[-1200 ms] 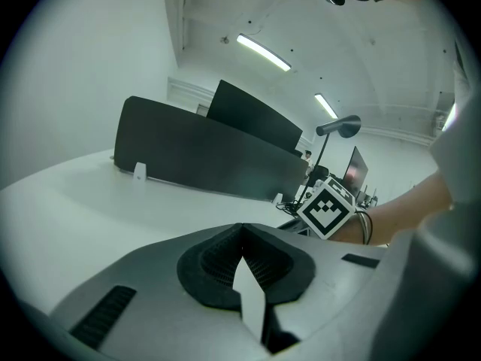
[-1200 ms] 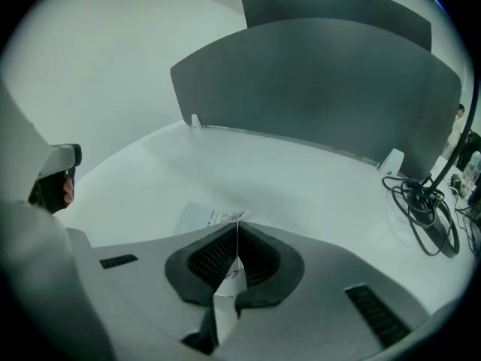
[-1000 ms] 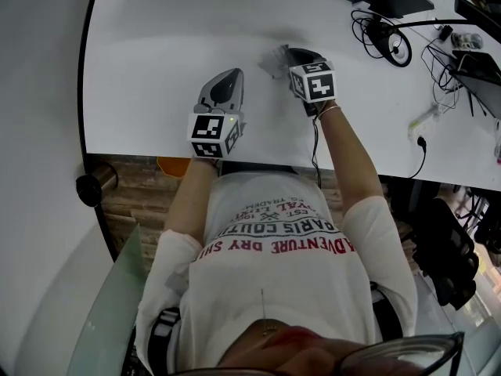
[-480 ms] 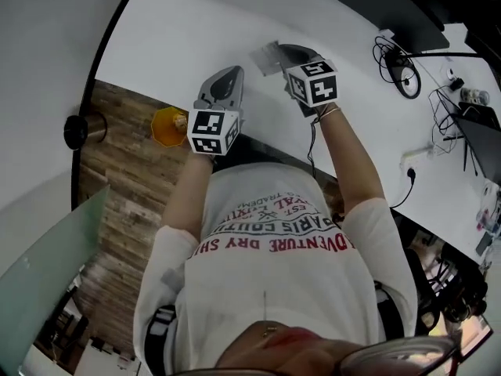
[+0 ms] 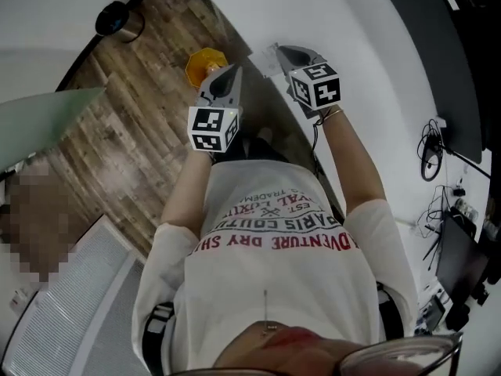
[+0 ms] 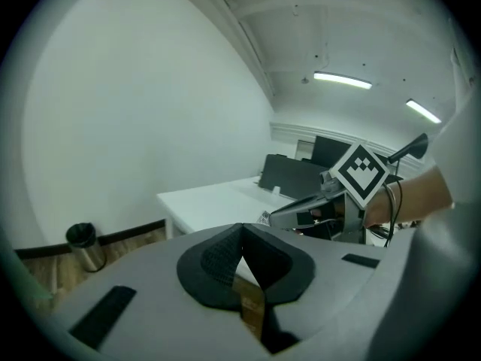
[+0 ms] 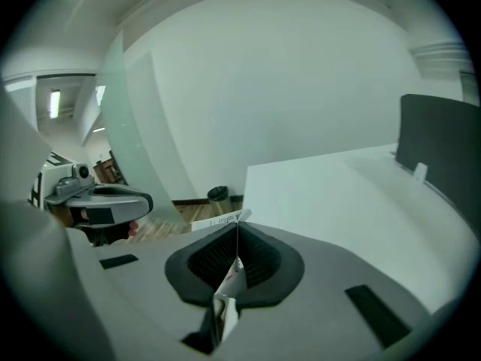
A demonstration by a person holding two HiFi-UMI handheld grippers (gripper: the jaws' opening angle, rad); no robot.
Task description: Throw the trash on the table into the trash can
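Beyond the tabletop (image 5: pixel 352 22) edge, over the floor (image 5: pixel 141 131), our right tongs (image 5: pixel 282 52) pinch the trash (image 5: pixel 264 59), the left tongs (image 5: pixel 231 73) are closed and empty beside them, and the can (image 5: pixel 117 20) stands well apart, ahead and to the left.

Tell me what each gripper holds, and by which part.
Right gripper pinches a thin whitish printed wrapper by one end; the rest sticks past the tips. Left gripper is shut, empty.

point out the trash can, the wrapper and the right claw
trash can (image 5: pixel 117 19): head view, its dark top
wrapper (image 7: pixel 216 220): right gripper view, the strip past the tips
right claw (image 7: pixel 237 228): right gripper view, where its shut tips meet
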